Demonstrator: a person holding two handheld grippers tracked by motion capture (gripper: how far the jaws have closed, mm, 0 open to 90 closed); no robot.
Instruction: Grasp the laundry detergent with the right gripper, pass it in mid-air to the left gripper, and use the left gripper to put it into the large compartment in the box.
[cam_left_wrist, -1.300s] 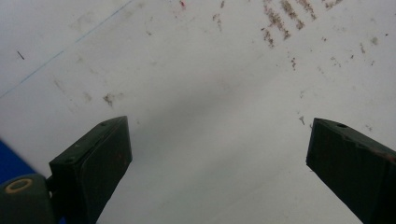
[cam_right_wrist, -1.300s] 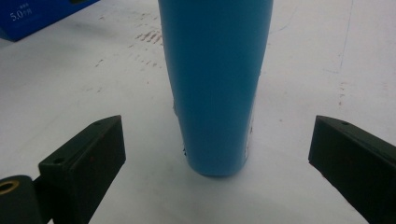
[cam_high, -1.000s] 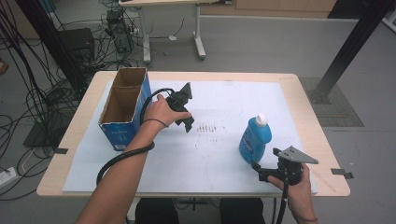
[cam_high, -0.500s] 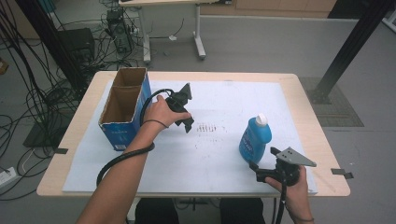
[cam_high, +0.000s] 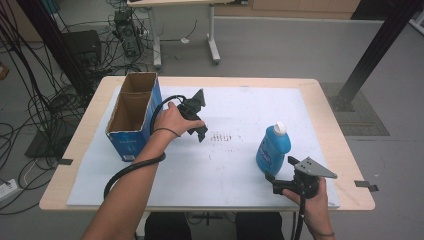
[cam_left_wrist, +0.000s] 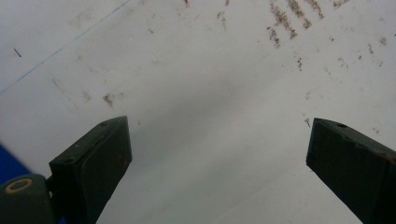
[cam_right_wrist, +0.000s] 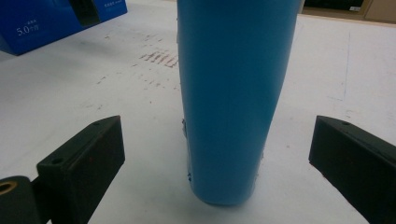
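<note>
white table sheet (cam_high: 240, 165) bears blue bottle (cam_high: 272, 146) upright, cap up.

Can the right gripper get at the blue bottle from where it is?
Probably yes: the right gripper is open, the upright blue bottle stands just ahead, centred between its fingers, with bare white mat between.

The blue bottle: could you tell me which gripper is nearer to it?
Right. The right gripper sits just before the blue bottle, jaws open; the left gripper hovers farther off, beside the cardboard box.
</note>
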